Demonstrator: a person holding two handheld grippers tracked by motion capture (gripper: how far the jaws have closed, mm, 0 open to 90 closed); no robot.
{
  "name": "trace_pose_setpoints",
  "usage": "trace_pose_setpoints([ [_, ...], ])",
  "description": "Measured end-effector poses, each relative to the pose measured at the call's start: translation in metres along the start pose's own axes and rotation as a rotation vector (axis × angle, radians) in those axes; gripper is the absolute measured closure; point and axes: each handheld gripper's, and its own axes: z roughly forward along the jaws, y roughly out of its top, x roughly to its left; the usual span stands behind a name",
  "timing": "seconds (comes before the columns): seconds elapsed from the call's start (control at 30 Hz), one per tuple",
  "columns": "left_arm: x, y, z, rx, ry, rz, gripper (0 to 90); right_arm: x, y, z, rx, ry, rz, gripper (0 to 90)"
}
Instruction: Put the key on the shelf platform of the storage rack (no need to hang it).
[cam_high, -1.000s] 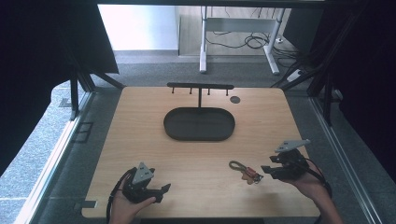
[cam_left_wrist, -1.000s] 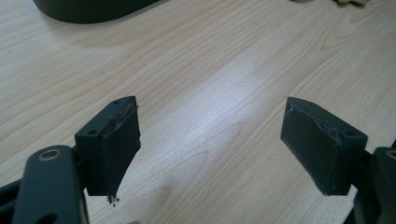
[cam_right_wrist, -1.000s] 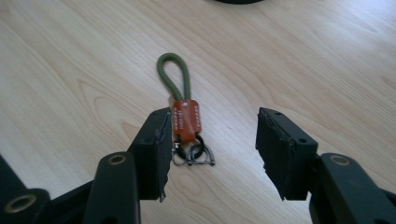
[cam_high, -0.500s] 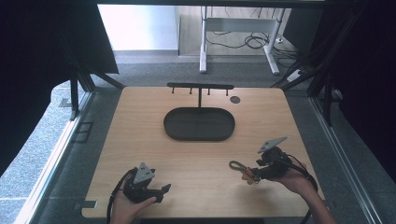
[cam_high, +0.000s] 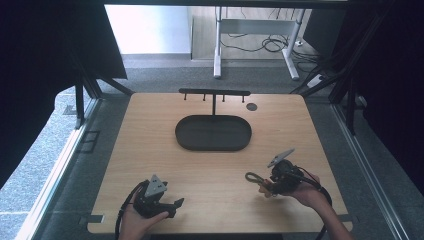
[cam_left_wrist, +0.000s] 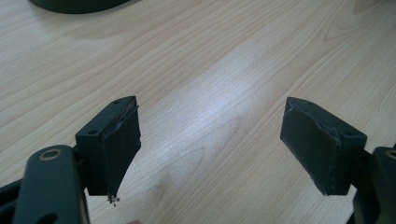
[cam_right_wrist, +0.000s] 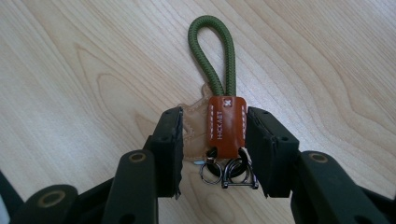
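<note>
Right gripper first: its jaws have just been closing in around the keychain, and the brown leather tab sits between them. The right pad looks to be touching the tab's edge; on the left there's a gap with a paler leather piece in it, so I'd call it bracketing, not a real pinch yet. The metal rings sit low between the jaws, close to the gripper body.

What could go wrong, I reckon: the tab is off-centre toward the right pad, so as the jaws close the left one may shove the pale flap sideways and twist the whole thing flat on the tabletop. Or the pads catch only the rings and it slips out on the lift.

Orientation: the keychain's long axis runs straight out along the gripper, green cord loop pointing away from the jaws, rings toward them. From the high view the keychain lies at the near right of the tabletop, loop pointing left, just left of the right gripper.

The left gripper rests at the near left, jaws spread wide with nothing but bare wood between them. Farther back in the middle are the dark oval tray and, behind it, a T-shaped hook rack.
</note>
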Motion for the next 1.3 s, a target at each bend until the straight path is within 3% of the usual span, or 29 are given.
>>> trace_pose_setpoints([
  [0.43,-0.001,0.000,0.002,0.008,-0.003,0.005,20.7,-0.009,0.000,0.018,0.033,-0.009,0.026,57.6],
  [0.77,-0.001,0.000,0.003,0.010,-0.004,0.008,20.7,-0.007,0.000,0.029,0.078,-0.035,0.016,59.9],
  [0.9,-0.001,0.000,0.003,0.009,-0.005,0.008,20.7,-0.007,-0.001,0.029,0.076,-0.028,0.024,65.9],
  [1.07,-0.002,0.000,0.003,0.011,-0.006,0.009,20.7,-0.007,0.000,0.028,0.080,-0.032,0.022,66.6],
  [1.3,-0.002,0.001,0.002,0.007,-0.006,0.009,20.7,-0.006,0.002,0.013,0.042,-0.022,0.017,66.9],
])
